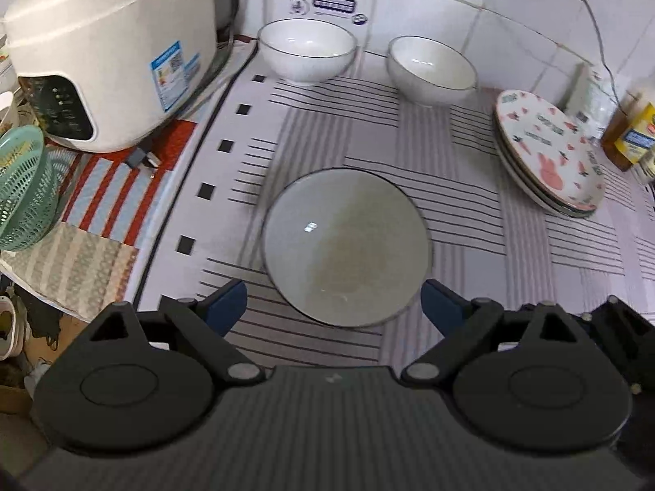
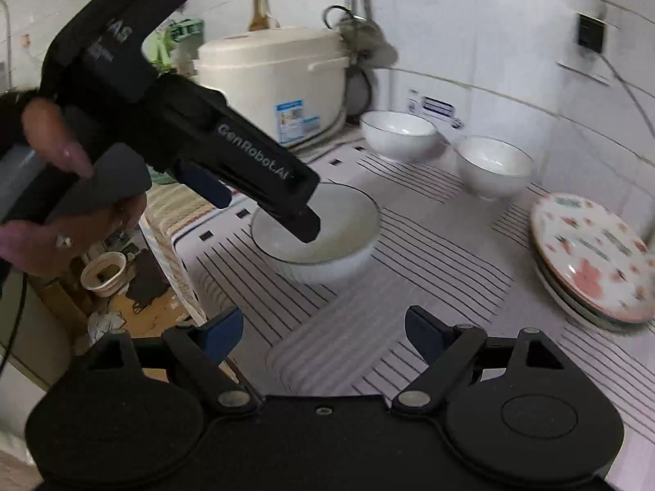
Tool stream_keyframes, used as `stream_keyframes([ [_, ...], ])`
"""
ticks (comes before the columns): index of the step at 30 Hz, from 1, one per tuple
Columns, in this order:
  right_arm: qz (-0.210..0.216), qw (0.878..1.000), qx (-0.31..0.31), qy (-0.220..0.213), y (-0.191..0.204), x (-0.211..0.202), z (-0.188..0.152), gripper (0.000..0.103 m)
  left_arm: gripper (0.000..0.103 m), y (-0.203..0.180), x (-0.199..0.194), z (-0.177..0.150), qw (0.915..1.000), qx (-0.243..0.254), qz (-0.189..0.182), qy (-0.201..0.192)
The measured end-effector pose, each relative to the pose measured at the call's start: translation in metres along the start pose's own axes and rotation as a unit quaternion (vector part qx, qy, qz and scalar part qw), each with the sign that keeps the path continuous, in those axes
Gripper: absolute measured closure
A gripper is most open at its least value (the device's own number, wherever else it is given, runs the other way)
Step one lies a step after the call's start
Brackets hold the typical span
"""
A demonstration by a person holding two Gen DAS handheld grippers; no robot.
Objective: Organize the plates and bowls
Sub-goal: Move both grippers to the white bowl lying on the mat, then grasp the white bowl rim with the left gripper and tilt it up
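Note:
Three white bowls with thin dark rims stand on a striped mat (image 1: 450, 212). The near bowl (image 1: 346, 245) sits just ahead of my open left gripper (image 1: 333, 302), between its blue pads and below them. Two more bowls stand at the back, one left (image 1: 307, 49) and one right (image 1: 432, 69). A stack of plates, the top one with pink prints (image 1: 548, 151), lies at the right. In the right wrist view my right gripper (image 2: 323, 335) is open and empty over the mat, short of the near bowl (image 2: 327, 241). The left gripper's body (image 2: 213, 139) hangs over that bowl.
A white rice cooker (image 1: 106, 49) stands at the back left, with a green plastic basket (image 1: 24, 188) beside it at the counter's left edge. Bottles (image 1: 630, 131) stand at the far right by the tiled wall. A cable (image 1: 593, 24) hangs down the wall.

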State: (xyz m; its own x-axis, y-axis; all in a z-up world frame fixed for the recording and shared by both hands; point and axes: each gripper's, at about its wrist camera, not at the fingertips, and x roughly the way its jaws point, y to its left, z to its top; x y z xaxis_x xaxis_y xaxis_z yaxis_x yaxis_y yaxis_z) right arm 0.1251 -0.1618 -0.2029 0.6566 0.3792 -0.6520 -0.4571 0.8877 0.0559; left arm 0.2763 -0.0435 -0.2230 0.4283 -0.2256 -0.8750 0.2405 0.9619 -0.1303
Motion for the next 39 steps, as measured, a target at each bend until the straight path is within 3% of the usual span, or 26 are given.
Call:
stream_keyframes([
  [7, 0.003, 0.999, 0.013, -0.029, 0.001, 0.053, 0.001, 0.014, 0.014, 0.017, 0.025, 0.004, 0.9995, -0.015, 0.003, -0.028],
  [9, 0.005, 0.999, 0.014, -0.034, 0.0, 0.07, -0.003, 0.014, 0.03, 0.019, 0.033, 0.005, 0.9994, -0.013, -0.002, -0.032],
  [10, 0.003, 0.999, 0.012, -0.036, 0.002, 0.08, -0.005, 0.014, 0.047, 0.022, 0.036, 0.006, 0.9991, -0.022, -0.011, -0.034],
  [12, -0.006, 0.999, 0.003, -0.036, 0.007, 0.095, -0.009, 0.014, 0.052, 0.027, 0.04, 0.006, 0.9981, -0.046, -0.019, -0.036],
  [15, -0.015, 0.999, -0.007, -0.048, 0.011, 0.107, -0.009, 0.014, 0.055, 0.028, 0.045, 0.007, 0.9986, -0.036, -0.005, -0.038],
  [17, -0.015, 0.998, -0.002, -0.058, 0.01, 0.109, -0.007, 0.01, 0.077, 0.031, 0.05, 0.008, 0.9988, -0.039, -0.004, -0.028],
  [20, -0.005, 0.998, 0.006, -0.059, 0.006, 0.113, -0.006, 0.009, 0.087, 0.032, 0.052, 0.008, 0.999, -0.04, -0.001, -0.021],
  [27, -0.003, 0.998, 0.018, -0.067, 0.004, 0.11, -0.005, 0.009, 0.09, 0.022, 0.048, 0.008, 0.9994, -0.019, 0.01, -0.028],
  [39, -0.031, 0.996, 0.042, -0.077, -0.018, 0.092, -0.006, 0.009, 0.09, -0.015, 0.044, 0.018, 0.999, 0.014, -0.003, -0.043],
])
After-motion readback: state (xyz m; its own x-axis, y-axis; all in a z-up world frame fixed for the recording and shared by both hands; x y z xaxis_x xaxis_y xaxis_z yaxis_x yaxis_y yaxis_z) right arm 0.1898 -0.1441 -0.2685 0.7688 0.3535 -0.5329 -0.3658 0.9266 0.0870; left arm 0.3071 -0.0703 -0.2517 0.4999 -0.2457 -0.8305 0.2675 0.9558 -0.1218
